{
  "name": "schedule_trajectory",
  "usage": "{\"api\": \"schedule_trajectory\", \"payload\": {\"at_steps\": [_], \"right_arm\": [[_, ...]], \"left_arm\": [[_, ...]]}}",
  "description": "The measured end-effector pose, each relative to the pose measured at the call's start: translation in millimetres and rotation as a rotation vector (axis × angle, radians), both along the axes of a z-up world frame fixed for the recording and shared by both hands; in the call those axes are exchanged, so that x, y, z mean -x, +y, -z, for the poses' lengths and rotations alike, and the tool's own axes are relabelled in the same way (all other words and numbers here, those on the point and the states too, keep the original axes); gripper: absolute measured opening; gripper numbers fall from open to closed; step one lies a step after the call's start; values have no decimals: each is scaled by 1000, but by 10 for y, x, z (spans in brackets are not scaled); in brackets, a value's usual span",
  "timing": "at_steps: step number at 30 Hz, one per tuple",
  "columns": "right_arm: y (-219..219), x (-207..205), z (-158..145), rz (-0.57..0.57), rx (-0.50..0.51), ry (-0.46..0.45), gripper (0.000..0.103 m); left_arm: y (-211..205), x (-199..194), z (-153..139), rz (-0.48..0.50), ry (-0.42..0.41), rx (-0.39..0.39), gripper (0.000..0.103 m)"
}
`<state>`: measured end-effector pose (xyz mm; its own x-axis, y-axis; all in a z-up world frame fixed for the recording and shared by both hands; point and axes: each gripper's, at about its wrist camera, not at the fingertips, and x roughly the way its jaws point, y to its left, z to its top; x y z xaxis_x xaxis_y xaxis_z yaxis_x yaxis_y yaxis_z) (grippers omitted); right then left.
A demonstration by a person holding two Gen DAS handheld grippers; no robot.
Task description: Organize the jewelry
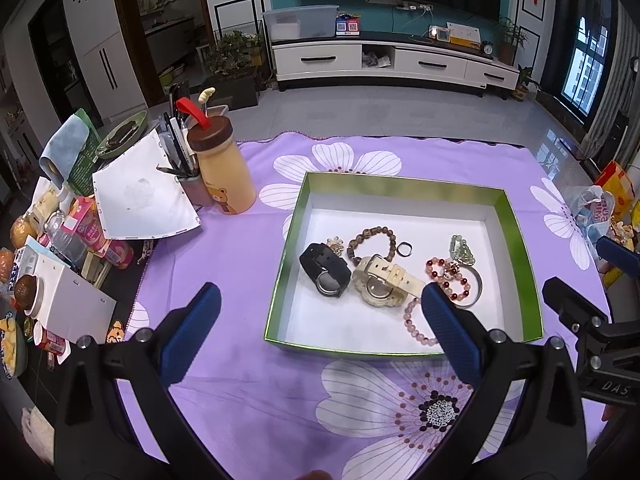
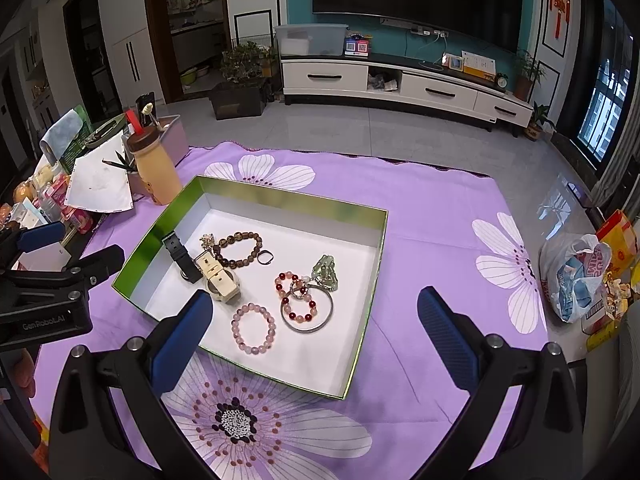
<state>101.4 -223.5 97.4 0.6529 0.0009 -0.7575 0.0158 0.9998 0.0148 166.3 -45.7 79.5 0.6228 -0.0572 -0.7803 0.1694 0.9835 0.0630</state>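
Note:
A green-rimmed box (image 1: 298,200) with a white floor lies on the purple flowered cloth and holds the jewelry. In it are a black watch (image 1: 325,268), a cream watch (image 1: 382,280), a brown bead bracelet (image 1: 370,240), a small dark ring (image 1: 405,249), a red bead bracelet (image 1: 450,276), a silver bangle (image 1: 476,286), a pink bead bracelet (image 2: 253,328) and a green pendant (image 2: 326,270). My left gripper (image 1: 320,306) is open and empty above the box's near edge. My right gripper (image 2: 314,314) is open and empty above the box's near right part.
A beige bear bottle (image 1: 222,168) with a brown lid, a pen holder (image 1: 182,156) and a white sheet (image 1: 140,196) stand left of the box. Snacks and boxes crowd the left table edge (image 1: 60,264). A plastic bag (image 2: 576,276) lies at the right.

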Motion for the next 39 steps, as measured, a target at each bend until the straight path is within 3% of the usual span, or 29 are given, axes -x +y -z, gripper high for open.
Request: {"api": "schedule_trajectory", "payload": {"at_steps": [39], "right_arm": [[7,-11,83,-4,-2,4,102]], "left_arm": [[-1,-52,112,-22,7,-26,101]]}}
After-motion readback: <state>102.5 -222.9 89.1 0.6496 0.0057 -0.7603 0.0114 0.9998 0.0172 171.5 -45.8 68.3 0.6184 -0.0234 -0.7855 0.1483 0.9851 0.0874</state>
